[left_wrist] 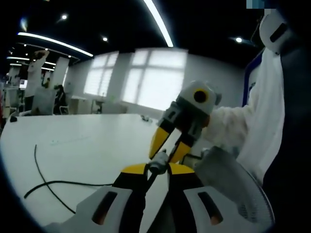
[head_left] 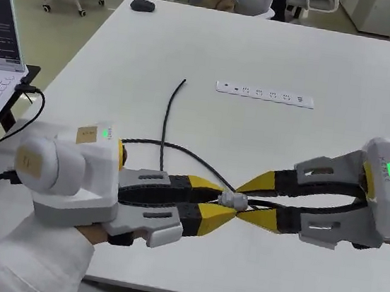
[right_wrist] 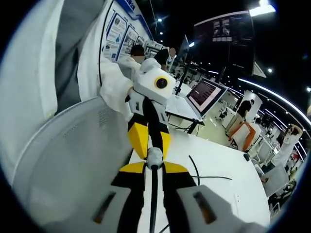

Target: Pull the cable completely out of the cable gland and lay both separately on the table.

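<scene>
Head view: nothing is separated yet. The cable gland (head_left: 233, 200) is sitting on the cable (head_left: 166, 125), hanging above the tabletop (head_left: 299, 52) right between the two claw tips. Left claw (head_left: 217, 207) and right claw (head_left: 251, 200) are meeting nose to nose, both levelled and pinched narrow. The cable's free end is trailing away behind the left claw. Pull-out and both lay-downs are remaining.

Left gripper view: left claw (left_wrist: 158, 170) is closing tight on the cable gland (left_wrist: 158, 163) at its tips. Right claw (left_wrist: 170, 145) is facing it just beyond. Slack cable (left_wrist: 43, 182) is lying off to the claw's side.

Right gripper view: right claw (right_wrist: 153, 168) is looking clamped on the cable (right_wrist: 153, 194), which is running back between its jaws. The cable gland (right_wrist: 154, 156) is sitting just ahead of its tips, with the left claw (right_wrist: 151, 141) gripping from opposite.
</scene>
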The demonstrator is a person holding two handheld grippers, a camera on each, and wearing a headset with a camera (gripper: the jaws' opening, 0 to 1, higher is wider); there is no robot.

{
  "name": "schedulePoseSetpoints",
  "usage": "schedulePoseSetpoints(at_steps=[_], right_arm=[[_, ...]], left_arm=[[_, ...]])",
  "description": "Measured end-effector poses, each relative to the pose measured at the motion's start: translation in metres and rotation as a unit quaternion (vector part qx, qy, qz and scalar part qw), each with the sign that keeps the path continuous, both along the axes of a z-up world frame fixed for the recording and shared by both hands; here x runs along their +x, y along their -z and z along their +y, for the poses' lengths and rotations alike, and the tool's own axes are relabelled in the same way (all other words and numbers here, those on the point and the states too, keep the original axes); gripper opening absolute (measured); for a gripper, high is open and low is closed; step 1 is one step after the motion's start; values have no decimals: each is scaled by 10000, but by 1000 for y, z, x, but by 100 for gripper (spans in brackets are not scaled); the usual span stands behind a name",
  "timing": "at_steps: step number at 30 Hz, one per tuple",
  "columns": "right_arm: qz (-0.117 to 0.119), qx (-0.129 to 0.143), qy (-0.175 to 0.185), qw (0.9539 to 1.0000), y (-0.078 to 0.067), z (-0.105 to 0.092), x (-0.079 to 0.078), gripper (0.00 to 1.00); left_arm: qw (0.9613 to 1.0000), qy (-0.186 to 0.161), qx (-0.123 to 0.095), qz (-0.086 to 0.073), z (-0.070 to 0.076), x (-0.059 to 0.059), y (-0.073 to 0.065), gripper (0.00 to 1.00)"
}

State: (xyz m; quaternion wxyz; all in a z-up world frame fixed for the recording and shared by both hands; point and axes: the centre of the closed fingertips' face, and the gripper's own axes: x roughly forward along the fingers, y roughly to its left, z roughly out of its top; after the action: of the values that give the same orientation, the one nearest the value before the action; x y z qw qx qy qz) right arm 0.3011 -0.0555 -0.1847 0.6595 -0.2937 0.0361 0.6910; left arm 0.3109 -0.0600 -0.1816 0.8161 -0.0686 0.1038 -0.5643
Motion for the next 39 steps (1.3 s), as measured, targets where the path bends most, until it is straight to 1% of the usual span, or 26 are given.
schedulePoseSetpoints(at_steps=[1,3,4,5,8,9,12,17,18,19,20,21,23,24,25,26,28,29,30,31,32,33,34,35,36,39], right_arm=[[37,76,-3,10000,-3,-1,0,11],[85,254,-9,9996,-9,-2,-1,11],[173,337,-17,9993,-12,-4,-3,11],[181,383,-27,9991,-14,-5,-3,11],[287,571,-81,9979,-21,-8,-7,11],[288,639,-98,9975,-24,-8,-8,11],[353,777,-81,9963,-30,-9,-9,11],[413,919,-5,9949,-34,-8,-7,11],[472,996,67,9939,-36,-7,-5,11],[649,1076,140,9920,-37,-5,-5,11],[1013,1094,231,9885,-35,-6,-5,11],[1077,1175,288,9868,-36,-5,-2,11],[1308,1346,378,9815,-39,-4,1,12],[1827,1472,438,9711,-41,-4,0,13],[2162,1468,538,9637,-41,-5,1,14],[2435,1638,622,9540,-46,-6,5,16],[2717,1883,651,9415,-53,-6,8,19],[2875,2072,600,9332,-59,-7,8,18],[3023,2104,540,9281,-60,-7,6,16],[3255,2064,541,9211,-59,-8,4,15],[3322,2041,552,9192,-57,-8,4,15],[3434,2046,519,9152,-57,-7,2,18],[3542,2024,481,9117,-57,-5,-1,20],[3595,2008,473,9100,-56,-4,-2,22],[3565,2023,493,9108,-56,-1,-2,22],[3575,2027,534,9101,-54,0,-1,14]], left_arm=[[10000,34,-33,-44,-1,-1,-4,17],[9998,128,-113,-31,-3,-1,-9,17],[9997,217,-126,-49,-4,-3,-12,17],[9993,328,-145,-91,-5,-4,-15,17],[9970,675,-143,-339,-7,-9,-22,17],[9968,714,-132,-332,-7,-9,-24,17],[9952,850,-105,-475,-9,-9,-32,17],[9947,895,-140,-476,-10,-8,-36,17],[9947,861,-107,-557,-9,-7,-37,16],[9947,855,-76,-565,-10,-7,-38,16],[9947,866,-11,-550,-10,-6,-39,16],[9951,826,32,-538,-10,-5,-39,16],[9948,758,75,-675,-8,-3,-43,16],[9945,784,79,-685,-7,-4,-43,16],[9944,776,69,-721,-6,-4,-45,16],[9942,768,84,-751,-5,-4,-45,16],[9930,713,158,-932,-2,-3,-45,16],[9925,684,166,-1001,0,-2,-46,16],[9920,667,148,-1064,1,-2,-48,16],[9914,657,129,-1122,2,-3,-49,16],[9902,662,96,-1228,3,-3,-52,16],[9891,685,104,-1298,3,-4,-53,16],[9872,697,152,-1423,3,-5,-54,16],[9858,709,192,-1511,2,-5,-54,16],[9852,736,214,-1534,1,-6,-54,16],[9846,779,223,-1549,0,-7,-53,16]])
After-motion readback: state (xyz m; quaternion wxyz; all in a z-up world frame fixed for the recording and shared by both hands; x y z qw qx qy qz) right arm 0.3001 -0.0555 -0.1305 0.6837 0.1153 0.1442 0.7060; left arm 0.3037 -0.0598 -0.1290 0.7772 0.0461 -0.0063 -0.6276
